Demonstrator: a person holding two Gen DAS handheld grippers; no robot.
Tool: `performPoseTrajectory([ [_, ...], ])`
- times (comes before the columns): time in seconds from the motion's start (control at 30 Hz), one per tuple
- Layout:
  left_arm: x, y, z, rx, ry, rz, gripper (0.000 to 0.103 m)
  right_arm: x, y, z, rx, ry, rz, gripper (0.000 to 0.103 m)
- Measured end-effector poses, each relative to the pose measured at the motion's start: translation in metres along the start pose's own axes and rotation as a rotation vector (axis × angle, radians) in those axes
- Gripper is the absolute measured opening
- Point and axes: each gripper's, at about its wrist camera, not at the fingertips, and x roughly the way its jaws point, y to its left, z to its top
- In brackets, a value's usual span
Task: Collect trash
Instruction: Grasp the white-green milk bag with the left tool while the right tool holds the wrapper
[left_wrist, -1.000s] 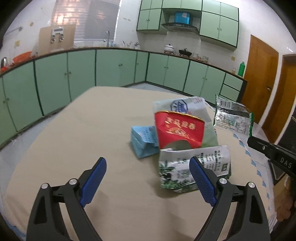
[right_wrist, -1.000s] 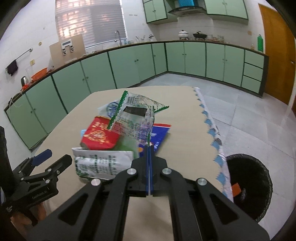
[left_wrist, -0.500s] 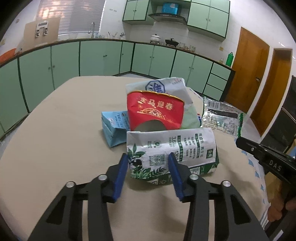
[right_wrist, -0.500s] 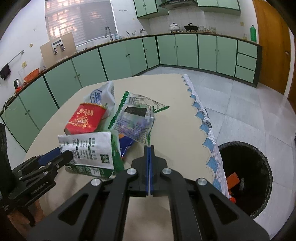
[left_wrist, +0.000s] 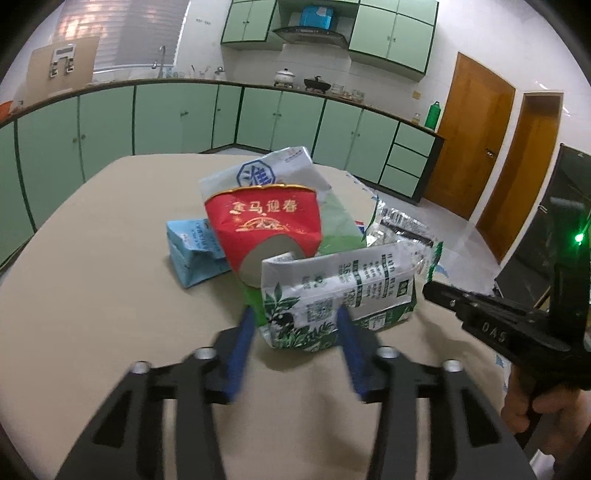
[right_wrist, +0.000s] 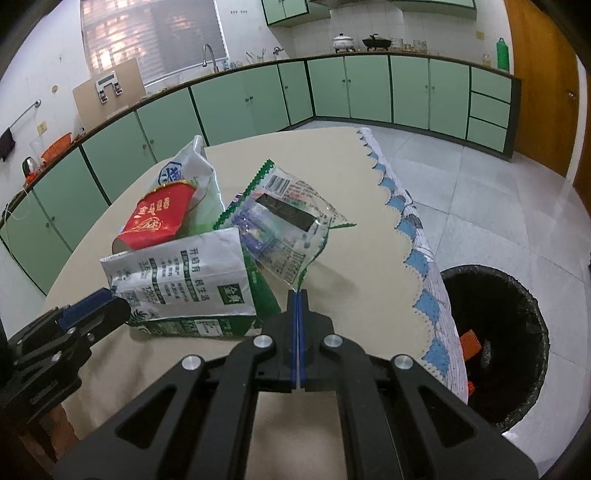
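Observation:
A trash pile lies on the beige table (left_wrist: 92, 277): a green-white milk carton (left_wrist: 343, 288), a red paper cup (left_wrist: 266, 229), a blue carton (left_wrist: 192, 251) and a white-green bag (left_wrist: 273, 173). My left gripper (left_wrist: 295, 325) has the milk carton's near end between its blue pads. Its jaws are opening, and I see no firm press on the carton. In the right wrist view my right gripper (right_wrist: 297, 293) is shut on the lower corner of a clear printed wrapper (right_wrist: 284, 229), which stands up beside the milk carton (right_wrist: 177, 280).
A black-lined trash bin (right_wrist: 480, 269) stands on the floor just past the table's scalloped right edge, with some trash inside. Green cabinets ring the room and brown doors stand at the right. A hand (left_wrist: 524, 410) holds the right gripper's handle.
My left gripper moved forward to the pile, and its wide jaws narrowed around the milk carton's near end. My right gripper sank lower, keeping hold of the wrapper.

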Motion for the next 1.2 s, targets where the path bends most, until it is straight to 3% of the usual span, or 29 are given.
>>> performPoseTrajectory([
  [0.07, 0.003, 0.002, 0.003, 0.002, -0.002, 0.016, 0.060, 0.001, -0.002, 0.000, 0.001, 0.002, 0.000, 0.000],
  [0.13, 0.007, 0.007, 0.006, -0.013, 0.001, 0.027, 0.062, 0.000, -0.003, 0.001, 0.002, 0.002, 0.001, 0.000],
  [0.4, 0.020, 0.006, 0.009, 0.009, 0.024, -0.039, 0.062, 0.006, -0.004, 0.000, -0.005, 0.013, 0.005, 0.000],
  [0.57, 0.024, -0.002, 0.004, 0.013, 0.042, -0.083, 0.042, 0.007, -0.005, -0.001, -0.013, 0.018, 0.010, 0.000],
  [0.77, 0.020, -0.006, 0.001, 0.015, 0.036, -0.107, 0.032, 0.006, -0.005, 0.000, -0.012, 0.015, 0.010, 0.000],
  [1.2, -0.016, -0.023, 0.010, 0.016, -0.066, -0.085, 0.026, -0.023, -0.012, 0.009, -0.008, -0.042, -0.013, 0.000],
])
